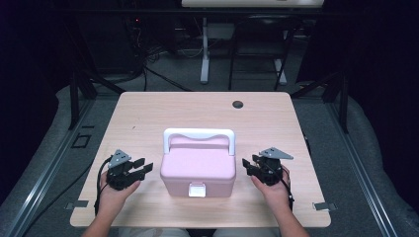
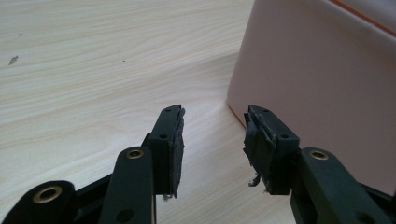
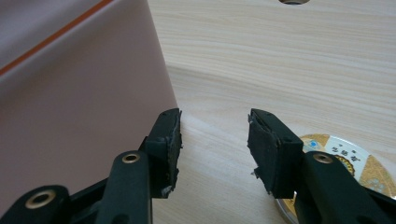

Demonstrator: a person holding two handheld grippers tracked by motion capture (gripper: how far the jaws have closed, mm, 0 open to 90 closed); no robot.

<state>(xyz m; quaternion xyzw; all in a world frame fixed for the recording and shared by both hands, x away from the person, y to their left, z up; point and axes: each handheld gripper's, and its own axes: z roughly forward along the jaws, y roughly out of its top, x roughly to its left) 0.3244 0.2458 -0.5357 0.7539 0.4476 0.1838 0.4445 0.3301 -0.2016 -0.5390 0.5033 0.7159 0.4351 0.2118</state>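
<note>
A pink lidded box [image 1: 197,168] with a white handle [image 1: 199,133] and a white front latch [image 1: 197,189] stands in the middle of the wooden table [image 1: 148,113]. My left gripper [image 1: 146,166] rests just left of the box, jaws apart, pointing at its side. In the left gripper view the gripper [image 2: 212,135] is open with bare table between the pads, and the box wall [image 2: 317,84] is close on the right. My right gripper [image 1: 245,167] sits just right of the box. Seen in the right gripper view, the gripper [image 3: 214,135] is open and empty beside the box [image 3: 79,93].
A round gold-and-white disc [image 3: 345,158] lies on the table under the right gripper's outer jaw. A cable hole [image 1: 238,104] is at the table's far edge. Dark floor, cables and desk legs surround the table.
</note>
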